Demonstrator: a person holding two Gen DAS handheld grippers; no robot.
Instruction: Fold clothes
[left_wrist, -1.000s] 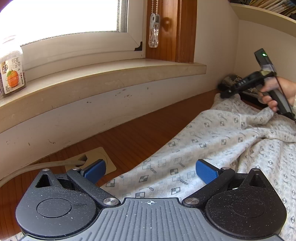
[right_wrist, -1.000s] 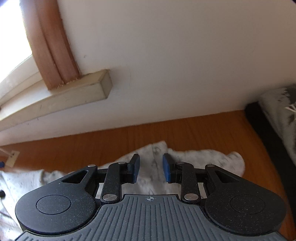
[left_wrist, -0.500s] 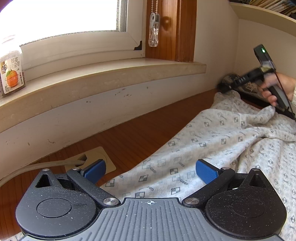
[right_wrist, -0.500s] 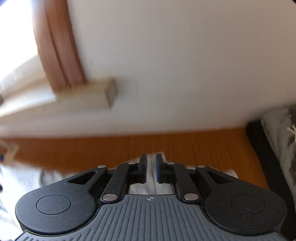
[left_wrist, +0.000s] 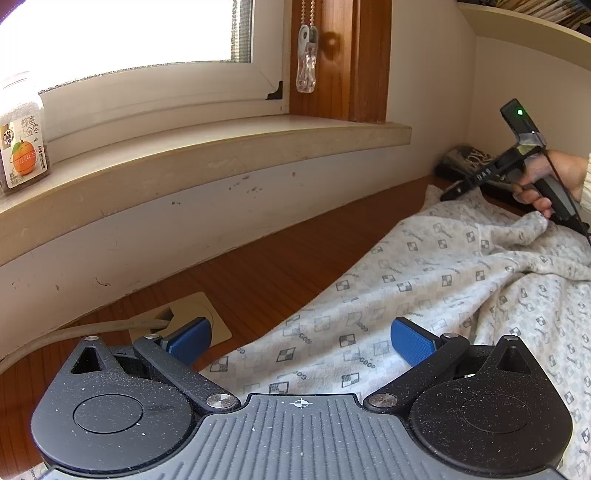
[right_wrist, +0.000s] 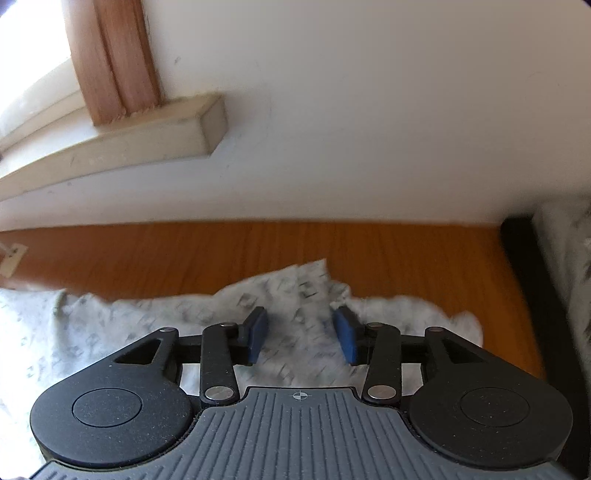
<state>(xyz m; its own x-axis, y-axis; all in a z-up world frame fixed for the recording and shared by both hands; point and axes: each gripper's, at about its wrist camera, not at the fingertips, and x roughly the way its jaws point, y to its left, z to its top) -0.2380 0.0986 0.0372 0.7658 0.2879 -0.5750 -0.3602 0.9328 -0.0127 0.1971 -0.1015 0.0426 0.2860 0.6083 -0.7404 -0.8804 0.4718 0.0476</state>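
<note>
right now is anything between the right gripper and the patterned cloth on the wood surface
Nothing visible does. The right gripper hangs just over the patterned cloth, its jaws having just been opening, with cloth showing in the gap and the pads not pressing it. The wood surface around that edge shows only bare boards.

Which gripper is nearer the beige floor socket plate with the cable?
Left. The left gripper hovers right beside the beige socket plate; the right gripper is far across the patterned grey garment, near the corner.
</note>
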